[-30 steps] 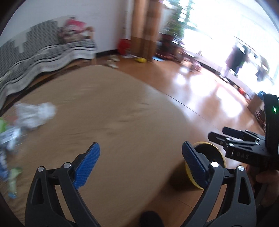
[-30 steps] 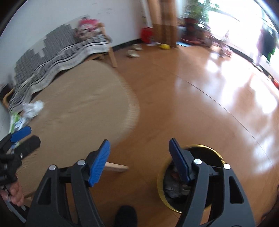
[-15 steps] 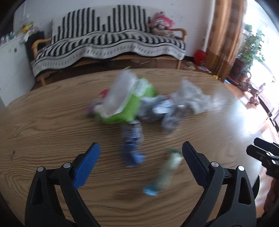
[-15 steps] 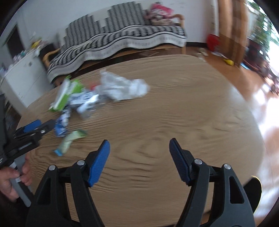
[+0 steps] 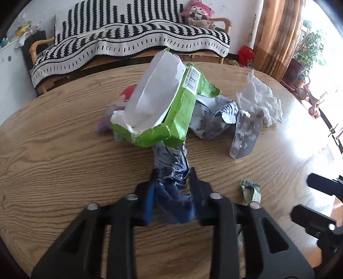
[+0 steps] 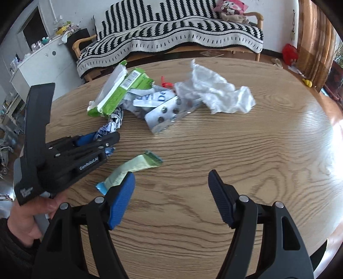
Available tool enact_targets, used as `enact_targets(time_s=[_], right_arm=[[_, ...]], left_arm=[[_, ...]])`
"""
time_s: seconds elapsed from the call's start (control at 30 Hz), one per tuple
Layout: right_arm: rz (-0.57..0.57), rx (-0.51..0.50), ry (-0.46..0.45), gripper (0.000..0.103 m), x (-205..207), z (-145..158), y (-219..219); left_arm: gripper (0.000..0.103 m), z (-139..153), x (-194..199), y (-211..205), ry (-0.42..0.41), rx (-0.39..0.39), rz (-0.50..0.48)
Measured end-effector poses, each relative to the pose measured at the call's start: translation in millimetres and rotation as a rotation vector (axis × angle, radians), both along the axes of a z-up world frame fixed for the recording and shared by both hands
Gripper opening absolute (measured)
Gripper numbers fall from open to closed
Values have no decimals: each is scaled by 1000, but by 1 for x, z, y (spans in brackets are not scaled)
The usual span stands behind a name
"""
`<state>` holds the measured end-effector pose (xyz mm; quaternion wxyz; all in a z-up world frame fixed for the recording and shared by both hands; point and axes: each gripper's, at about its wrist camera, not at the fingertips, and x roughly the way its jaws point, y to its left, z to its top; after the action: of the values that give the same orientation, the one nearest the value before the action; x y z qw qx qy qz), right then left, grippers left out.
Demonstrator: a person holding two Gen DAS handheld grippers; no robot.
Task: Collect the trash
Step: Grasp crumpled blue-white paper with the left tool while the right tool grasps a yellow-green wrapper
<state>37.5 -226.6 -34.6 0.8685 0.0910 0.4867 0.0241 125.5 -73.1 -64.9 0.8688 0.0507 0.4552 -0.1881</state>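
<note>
My left gripper [image 5: 172,182] is shut on a crumpled blue and white wrapper [image 5: 171,171], which lies on the round wooden table [image 5: 64,161]; the gripper also shows in the right wrist view [image 6: 103,139]. Behind it is a torn green packet [image 5: 171,115] with a white lining, a grey wrapper [image 5: 210,120], a blister pack [image 5: 244,135] and crumpled white tissue [image 5: 259,96]. My right gripper [image 6: 171,193] is open and empty above the table. A pale green wrapper [image 6: 130,169] lies just ahead of its left finger.
A striped sofa [image 6: 178,36] with a pink plush toy [image 6: 229,8] stands behind the table. A white cabinet [image 6: 42,62] is at the left. Curtains [image 5: 276,34] and potted plants are at the right.
Both grippers swung from the floor bin back over the table. My left gripper moved in to the trash pile and shut on the blue and white wrapper. My right gripper stayed open.
</note>
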Motion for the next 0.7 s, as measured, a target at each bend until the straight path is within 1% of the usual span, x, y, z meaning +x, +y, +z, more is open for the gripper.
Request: enact_targets(time_s=[0.07,0.2,0.33,0.43,0.47,0.53,0.57,0.6,0.63,0.67,0.7], right_arm=[[15,20,17,69,4,-4,8],[49,30,44,69,12,-10,27],[52,24,79,69,22,-20,42],[44,11,98,69,30,-27,51],[42,8,98,67,32,-28,53],[35,-26,89,56,34,-28,59],[33,-46,85,45,34,-28,61],[38,-48,82,36,34,-27,63],[42,-45,83,31,34,-28,64],[44,-41,84,22,34,-28,63],[46,-40,85,18,33,-28,64]], left_arm=[[27,6,-5,4,-2,-14,-10],[27,26,-27,23,-33,-32,-29],[27,40,-47,48,-37,-73,-24],[26,45,-52,64,-39,-96,-5],[26,46,-53,67,-39,-102,0],[26,47,-55,72,-38,-108,4],[26,47,-57,74,-38,-108,6],[26,48,-58,74,-37,-111,5],[26,49,-60,74,-38,-114,4],[26,49,-61,73,-39,-113,3],[26,51,-62,72,-41,-114,1]])
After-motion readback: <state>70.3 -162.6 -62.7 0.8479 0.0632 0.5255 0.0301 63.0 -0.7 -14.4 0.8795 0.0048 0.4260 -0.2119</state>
